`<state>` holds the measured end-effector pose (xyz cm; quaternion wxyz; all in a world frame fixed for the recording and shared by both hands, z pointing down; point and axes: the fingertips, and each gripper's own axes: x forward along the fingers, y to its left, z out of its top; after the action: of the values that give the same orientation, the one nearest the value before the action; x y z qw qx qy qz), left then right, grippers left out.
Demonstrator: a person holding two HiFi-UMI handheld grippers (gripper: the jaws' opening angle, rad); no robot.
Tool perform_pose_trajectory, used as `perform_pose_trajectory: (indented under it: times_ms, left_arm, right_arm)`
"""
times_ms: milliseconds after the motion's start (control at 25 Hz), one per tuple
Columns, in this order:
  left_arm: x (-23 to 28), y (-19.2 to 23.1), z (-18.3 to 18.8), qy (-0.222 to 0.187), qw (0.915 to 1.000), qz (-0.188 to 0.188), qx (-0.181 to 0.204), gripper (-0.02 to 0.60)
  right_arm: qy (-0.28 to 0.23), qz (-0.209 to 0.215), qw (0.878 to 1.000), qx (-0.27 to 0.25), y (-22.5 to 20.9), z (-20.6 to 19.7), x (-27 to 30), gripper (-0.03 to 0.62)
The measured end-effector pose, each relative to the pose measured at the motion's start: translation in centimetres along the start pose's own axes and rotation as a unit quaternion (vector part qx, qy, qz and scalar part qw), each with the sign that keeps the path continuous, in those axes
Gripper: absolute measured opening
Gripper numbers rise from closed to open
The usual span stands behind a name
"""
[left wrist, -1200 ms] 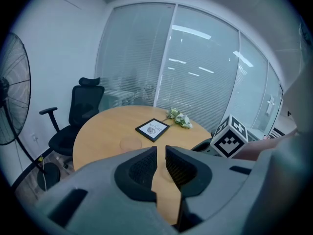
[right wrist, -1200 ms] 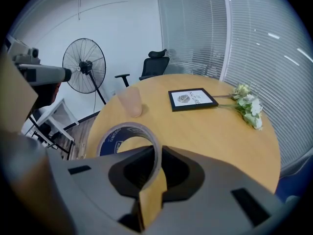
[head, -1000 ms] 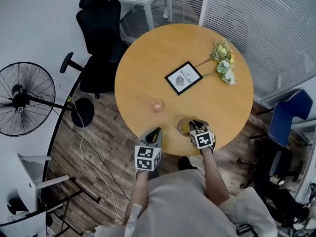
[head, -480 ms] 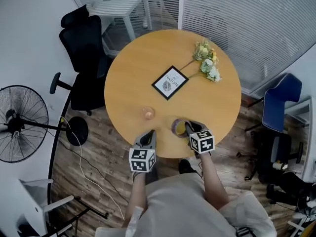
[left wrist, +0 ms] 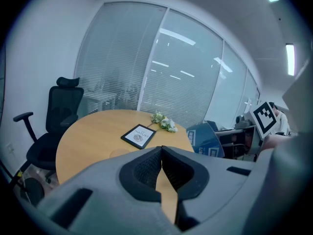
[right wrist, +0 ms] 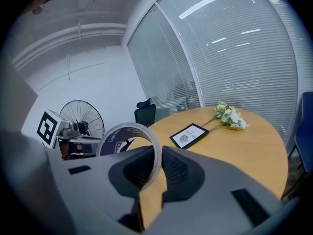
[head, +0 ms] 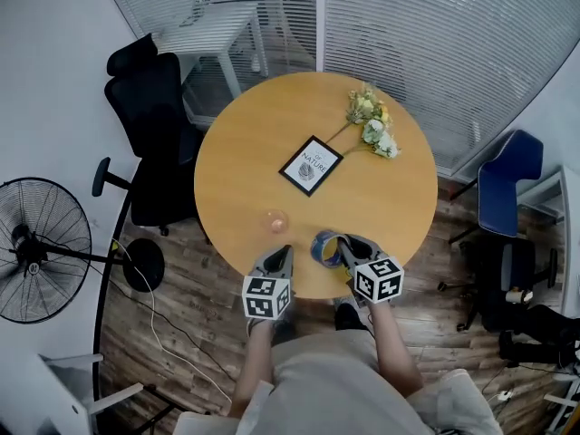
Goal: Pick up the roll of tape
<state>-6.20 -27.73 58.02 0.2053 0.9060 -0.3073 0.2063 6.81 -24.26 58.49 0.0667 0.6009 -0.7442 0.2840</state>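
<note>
**Grey roll of tape with a blue printed core [head: 323, 246], gripped at the 6 o'clock edge of the round wooden table [head: 245, 152].**
The right gripper [head: 350, 246] is clamped on the roll's wall, one jaw inside the ring and one outside. The roll stands on edge and looks clear of the tabletop, so the pick-up seems nearly done. The next move calls only for a steady hold. The left gripper [head: 282, 255], jaws together and empty, hangs at the roll's 9 o'clock.

Left gripper [head: 285, 251], jaws together, empty; right gripper [head: 347, 243], jaws clamping the roll of tape [head: 316, 250]; both forearms extended forward.
</note>
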Motion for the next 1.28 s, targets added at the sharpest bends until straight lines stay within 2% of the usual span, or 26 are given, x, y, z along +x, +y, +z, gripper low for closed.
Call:
perform_pose_trajectory:
  times_ms: [400, 520, 800, 1280]
  left_arm:
    - [-2.6, 2.6, 0.3, -0.003, 0.9996, -0.026, 0.013, 0.009]
    - [-3.2, 3.3, -0.1, 0.001, 0.9991, -0.037, 0.018, 0.009]
    - [-5.7, 5.8, -0.7, 0.002, 0.9975, -0.050, 0.051, 0.009]
    - [-9.7, 9.5, -3.6, 0.008, 0.9974, -0.061, 0.039, 0.009]
  right_arm:
    - [-0.033, -0.033, 0.999, 0.025, 2.9, -0.5, -0.4, 0.044]
    - [-0.039, -0.050, 0.998, 0.017, 3.8, -1.0, -0.4, 0.046]
    - [-0.045, -0.074, 0.996, 0.014, 6.6, -3.2, 0.2, 0.046]
    - [-0.056, -0.097, 0.993, 0.040, 11.1, -6.1, 1.2, 0.046]
